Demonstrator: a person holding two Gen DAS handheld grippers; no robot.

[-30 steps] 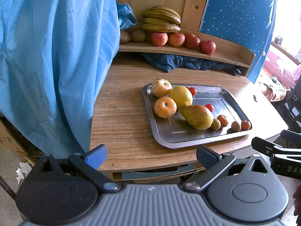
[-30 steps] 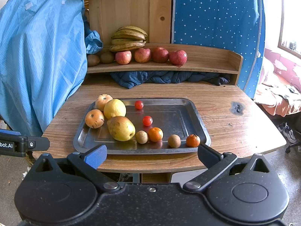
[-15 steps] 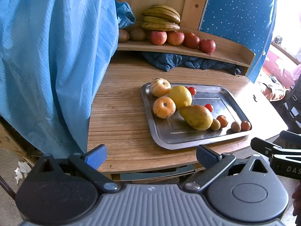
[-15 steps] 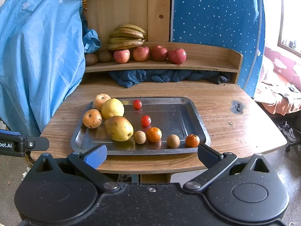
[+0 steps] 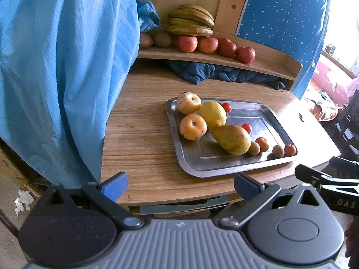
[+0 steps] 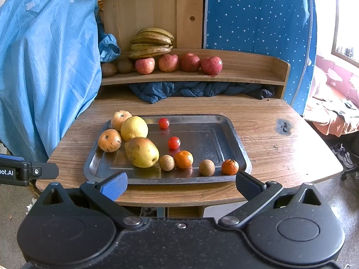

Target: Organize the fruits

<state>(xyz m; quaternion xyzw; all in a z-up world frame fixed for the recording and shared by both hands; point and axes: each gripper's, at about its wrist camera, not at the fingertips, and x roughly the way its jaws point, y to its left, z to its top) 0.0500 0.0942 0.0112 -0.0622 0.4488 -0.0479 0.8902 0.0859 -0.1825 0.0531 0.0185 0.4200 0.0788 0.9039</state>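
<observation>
Your left gripper point(image 5: 179, 185) and right gripper point(image 6: 180, 182) both gape empty, low in frame before the tray point(image 6: 224, 134) at centre.

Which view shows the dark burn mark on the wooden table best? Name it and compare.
The right wrist view: the dark burn mark sits unobstructed on the wooden table, right of the metal tray, with its blotchy shape clear. The left wrist view shows it only as a small speck near the table's far right edge.
</observation>
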